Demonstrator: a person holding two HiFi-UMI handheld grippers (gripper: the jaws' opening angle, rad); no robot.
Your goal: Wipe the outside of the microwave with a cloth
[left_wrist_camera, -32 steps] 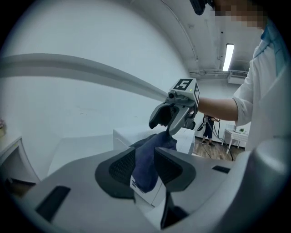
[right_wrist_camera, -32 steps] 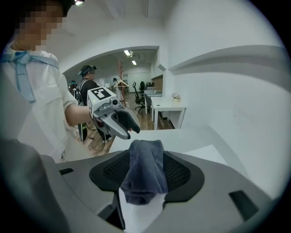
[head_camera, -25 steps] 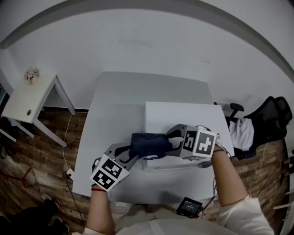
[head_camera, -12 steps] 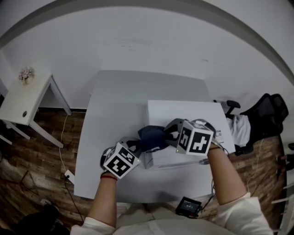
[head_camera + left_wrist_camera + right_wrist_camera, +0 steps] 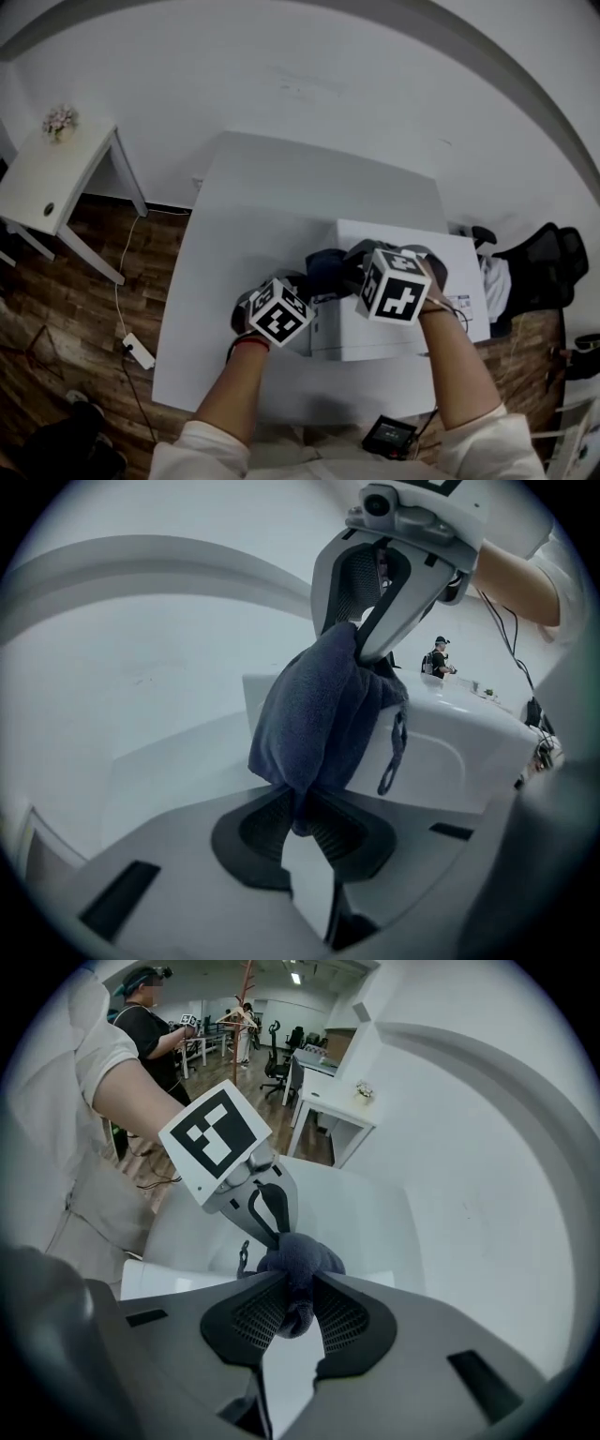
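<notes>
A dark blue cloth (image 5: 323, 267) is bunched up between my two grippers, over the left front corner of the white microwave (image 5: 450, 281). My left gripper (image 5: 302, 286) is shut on the cloth's lower end (image 5: 319, 710); its jaws have just been closing on it. My right gripper (image 5: 349, 264) comes steeply from above and is shut on the other end (image 5: 300, 1260); its jaws have also just been closing on the cloth. In the left gripper view the cloth hangs from the right gripper (image 5: 370, 621) against the microwave (image 5: 459, 752). The right gripper view shows the left gripper (image 5: 267, 1208) just beyond the cloth.
The microwave stands on a white table (image 5: 253, 216) against a white wall. A small white side table (image 5: 52, 178) is at the left, a black office chair (image 5: 553, 272) at the right. A power strip (image 5: 136, 349) lies on the wooden floor. A small black device (image 5: 389, 433) sits at the table's near edge.
The two grippers have come closer together. The cloth, earlier stretched wide between them, is now gathered into a bunch. Both hands shifted right along the microwave's front.
</notes>
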